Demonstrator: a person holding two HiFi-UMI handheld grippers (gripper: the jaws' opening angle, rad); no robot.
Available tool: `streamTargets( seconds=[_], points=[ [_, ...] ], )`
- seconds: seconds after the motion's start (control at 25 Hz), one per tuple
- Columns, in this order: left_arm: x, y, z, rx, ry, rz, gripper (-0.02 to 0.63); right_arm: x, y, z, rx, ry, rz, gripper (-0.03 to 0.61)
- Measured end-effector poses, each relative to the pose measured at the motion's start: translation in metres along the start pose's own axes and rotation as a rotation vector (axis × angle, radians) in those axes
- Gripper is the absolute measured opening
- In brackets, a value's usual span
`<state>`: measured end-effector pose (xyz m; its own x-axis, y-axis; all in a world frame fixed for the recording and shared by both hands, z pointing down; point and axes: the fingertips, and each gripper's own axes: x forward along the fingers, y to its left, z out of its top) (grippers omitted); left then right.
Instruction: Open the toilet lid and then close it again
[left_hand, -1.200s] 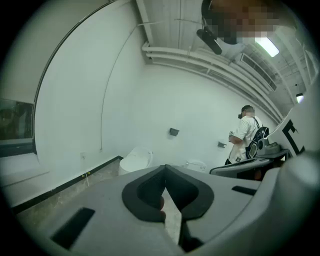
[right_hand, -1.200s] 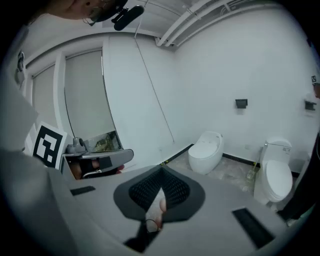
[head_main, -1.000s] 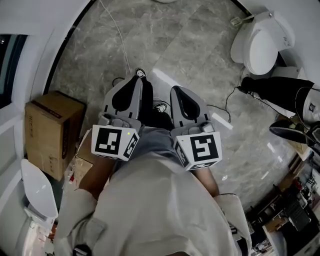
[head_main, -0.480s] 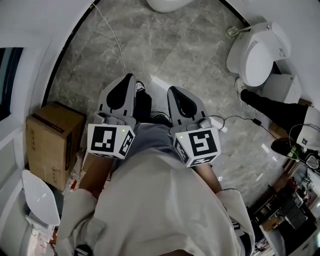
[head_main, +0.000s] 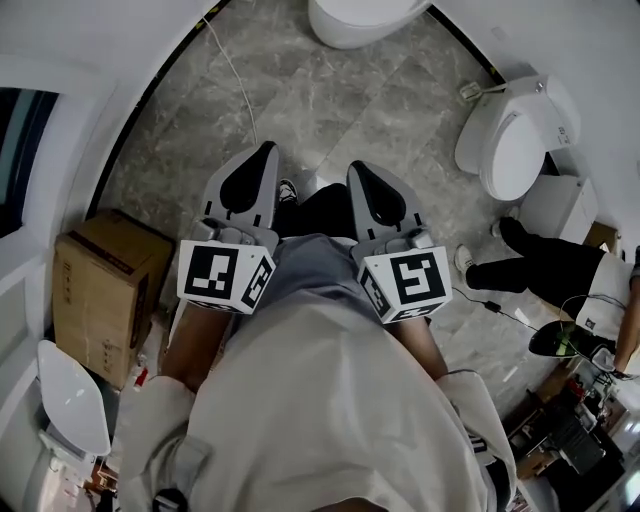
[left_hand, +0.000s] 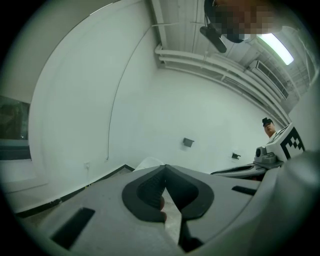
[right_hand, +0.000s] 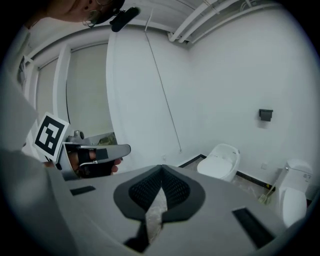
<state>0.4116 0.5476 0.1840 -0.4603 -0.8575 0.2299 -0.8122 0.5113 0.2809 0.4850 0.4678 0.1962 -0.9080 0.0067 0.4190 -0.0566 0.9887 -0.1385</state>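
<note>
Both grippers are held in front of the person, side by side above the grey marble floor. The left gripper (head_main: 264, 158) is shut with nothing between its jaws, and so is the right gripper (head_main: 360, 172). A white toilet (head_main: 358, 20) stands at the top edge of the head view, straight ahead and well beyond both tips. It shows again past the right jaws (right_hand: 220, 161), lid down, and as a white sliver (left_hand: 146, 162) over the left jaws. A second white toilet (head_main: 517, 130), lid down, stands by the wall at the right (right_hand: 295, 200).
A cardboard box (head_main: 100, 290) stands at the left, with another white toilet (head_main: 72, 395) behind it. Another person's legs in black (head_main: 540, 268) and a cable (head_main: 500, 310) on the floor are at the right. A thin cable (head_main: 232, 75) runs along the curved white wall.
The person has walked forward with both grippers. The toilet ahead has come into view at the top edge. The other person's legs have shifted lower at the right.
</note>
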Motion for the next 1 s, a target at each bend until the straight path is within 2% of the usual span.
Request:
streamTargets(
  seconds=[0.2,0.56,1.0],
  points=[
    [0.001,0.017,0.006,-0.017,-0.007,0.022,0.003,0.022,0.011,0.005,0.003,0.015,0.038,0.009],
    [0.032,0.048,0.019,0.013,0.012,0.042,0.003,0.065,-0.005,0.025,0.019,0.014,0.0,0.009],
    [0.123,0.081,0.045,-0.003,0.032,0.056,0.003,0.132,-0.073,0.059,0.036,0.038,-0.012,0.009]
  ],
)
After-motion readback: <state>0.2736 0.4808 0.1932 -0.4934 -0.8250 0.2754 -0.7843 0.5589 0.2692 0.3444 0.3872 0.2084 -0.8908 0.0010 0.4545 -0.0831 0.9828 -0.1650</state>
